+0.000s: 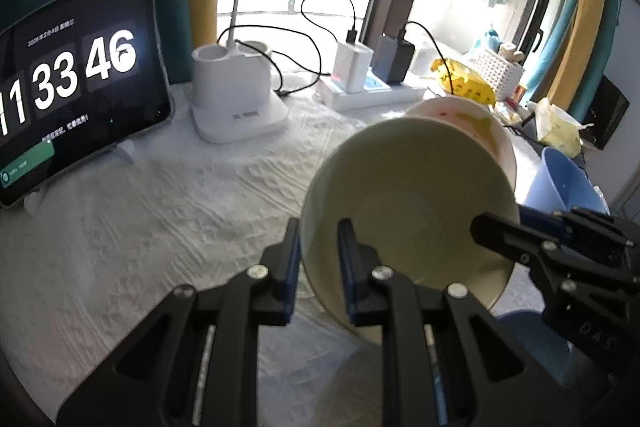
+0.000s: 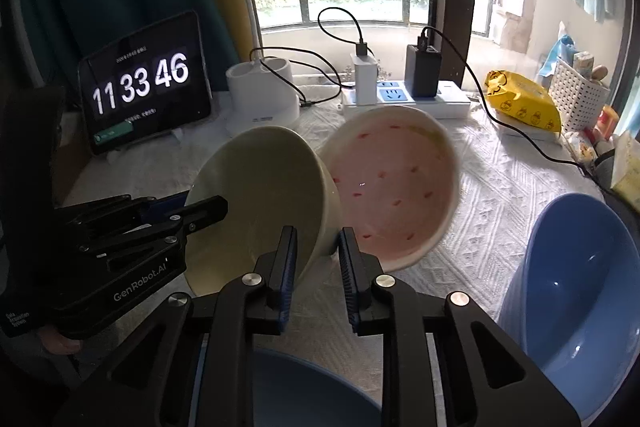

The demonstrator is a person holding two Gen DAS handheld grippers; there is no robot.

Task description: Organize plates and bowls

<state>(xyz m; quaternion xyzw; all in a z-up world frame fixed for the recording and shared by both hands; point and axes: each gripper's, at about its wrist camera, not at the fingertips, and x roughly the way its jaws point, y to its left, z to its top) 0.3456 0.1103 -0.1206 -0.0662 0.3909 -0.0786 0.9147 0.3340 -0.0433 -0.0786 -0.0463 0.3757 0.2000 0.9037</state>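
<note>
While both grippers clench opposite rims, the green bowl [image 1: 408,203] hangs tilted at frame centre — left gripper [image 1: 318,259], right gripper [image 2: 316,255]. Rigid, glazed, likely slippery and breakable — grip the rim squarely.

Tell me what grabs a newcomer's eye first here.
A tilted pale green bowl at centre, its rim pinched on opposite sides by the left gripper and right gripper, leans against a pink bowl with red flecks. Behind at the left, a tablet clock glows.
</note>
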